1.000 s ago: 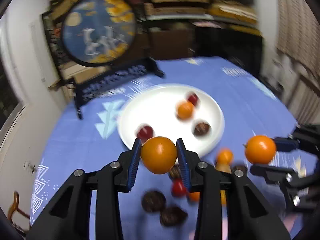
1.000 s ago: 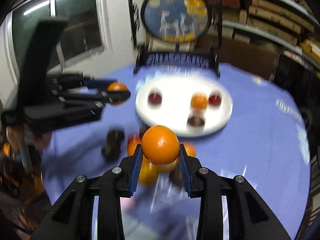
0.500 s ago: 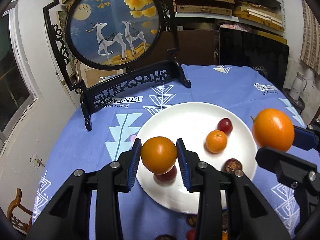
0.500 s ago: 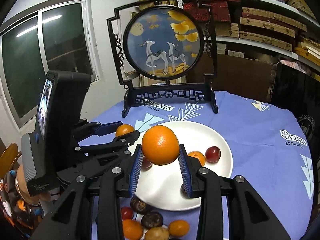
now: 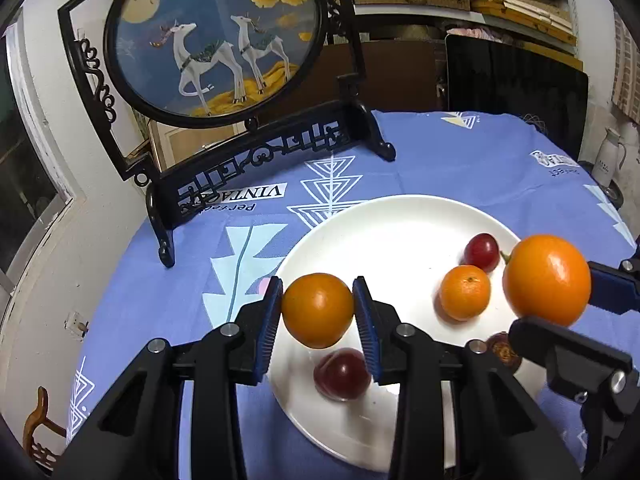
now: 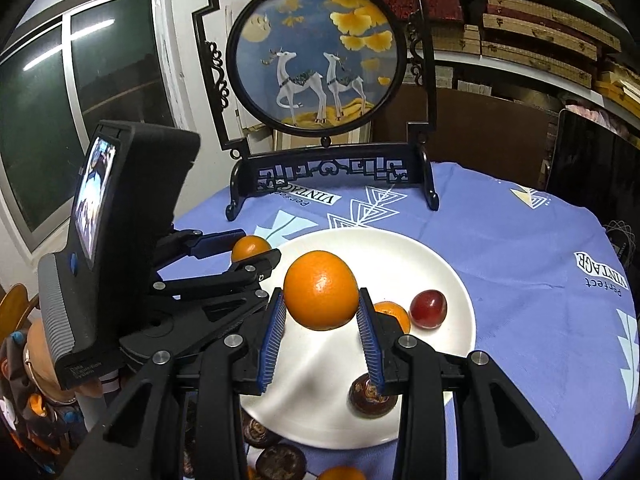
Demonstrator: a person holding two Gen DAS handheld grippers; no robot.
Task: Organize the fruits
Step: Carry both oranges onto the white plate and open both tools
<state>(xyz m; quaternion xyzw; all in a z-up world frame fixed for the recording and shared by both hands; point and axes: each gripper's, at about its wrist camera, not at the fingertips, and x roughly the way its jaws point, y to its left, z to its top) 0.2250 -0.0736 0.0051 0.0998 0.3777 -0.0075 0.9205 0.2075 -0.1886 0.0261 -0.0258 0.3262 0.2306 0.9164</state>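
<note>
My left tool [image 5: 318,312] is clamped on an orange [image 5: 318,310], both blue pads tight on its sides, held above the near-left part of the white plate [image 5: 384,224]. My right tool [image 6: 321,311] grips a 2nd, bigger orange [image 6: 321,290] the same way, also over the plate; in the left view it shows at the right edge w/ that orange. Both fruits hang in the air, not touching the plate.

On the plate: a small mandarin [image 5: 465,292], a red grape [image 5: 481,252] just behind it, a dark red plum [image 5: 342,376] below my left orange, and a brown wrinkled fruit [image 6: 372,398] at the near rim. More brown and orange fruits lie on the blue cloth [image 6: 520,248] near the plate's front edge, partly hidden by my tools. A round deer picture in a black stand [image 6: 316,60] sits at the far side of the surface.
</note>
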